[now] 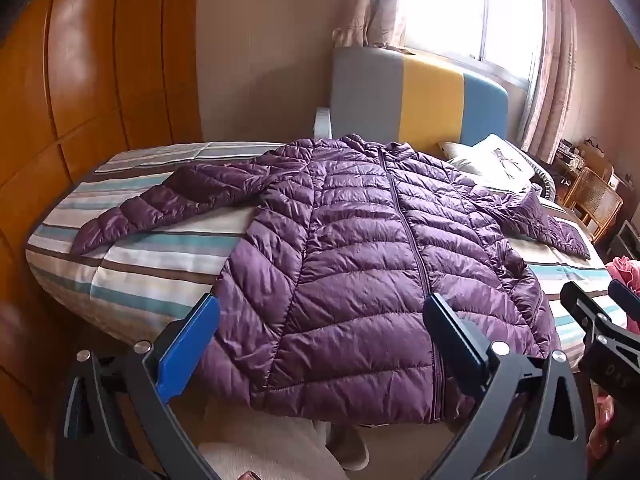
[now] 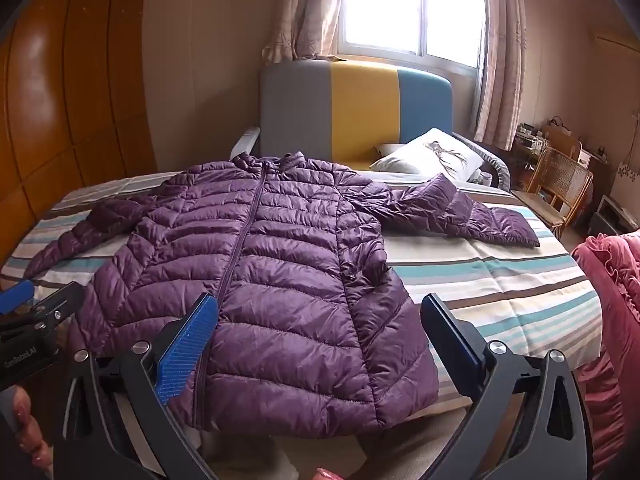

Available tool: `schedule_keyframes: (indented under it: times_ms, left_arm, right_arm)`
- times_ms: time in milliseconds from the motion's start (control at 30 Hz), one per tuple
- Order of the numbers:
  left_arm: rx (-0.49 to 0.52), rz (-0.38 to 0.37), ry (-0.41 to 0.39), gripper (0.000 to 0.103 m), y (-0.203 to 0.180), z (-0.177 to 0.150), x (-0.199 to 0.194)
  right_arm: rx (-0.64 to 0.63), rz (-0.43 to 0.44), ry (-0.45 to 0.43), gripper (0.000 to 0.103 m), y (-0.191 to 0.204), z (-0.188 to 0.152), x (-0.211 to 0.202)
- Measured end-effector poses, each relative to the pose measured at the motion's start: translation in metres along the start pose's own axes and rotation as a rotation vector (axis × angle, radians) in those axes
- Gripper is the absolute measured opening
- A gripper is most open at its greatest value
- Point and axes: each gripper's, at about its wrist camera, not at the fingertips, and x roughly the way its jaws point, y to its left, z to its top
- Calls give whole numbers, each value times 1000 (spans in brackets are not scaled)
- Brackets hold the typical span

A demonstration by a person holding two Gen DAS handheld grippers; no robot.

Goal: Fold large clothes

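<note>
While the left gripper hangs wide open above the near hem, holding nothing, the purple down jacket lies flat and zipped on the striped bedspread, collar far, hem over the near bed edge. Left sleeve is spread out to the left, right sleeve to the right. Right gripper sits at the right edge, also apart from the fabric. Risk, my guess: slick puffy shell slides out of a shallow pinch, or the overhanging hem drags the jacket off the bed.

Right wrist view: right gripper spread wide over the hem's right half, empty. Sleeve is bent back on itself, so it could fold in crooked. Pink ruffled bedding at right could snag a swing. No containers visible; pillow far right only.
</note>
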Motion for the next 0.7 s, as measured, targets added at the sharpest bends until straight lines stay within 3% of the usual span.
schedule_keyframes:
  times_ms: [700]
  left_arm:
    - [-1, 10, -2, 101, 4, -6, 6]
  right_arm:
    - [12, 12, 20, 100, 0, -7, 6]
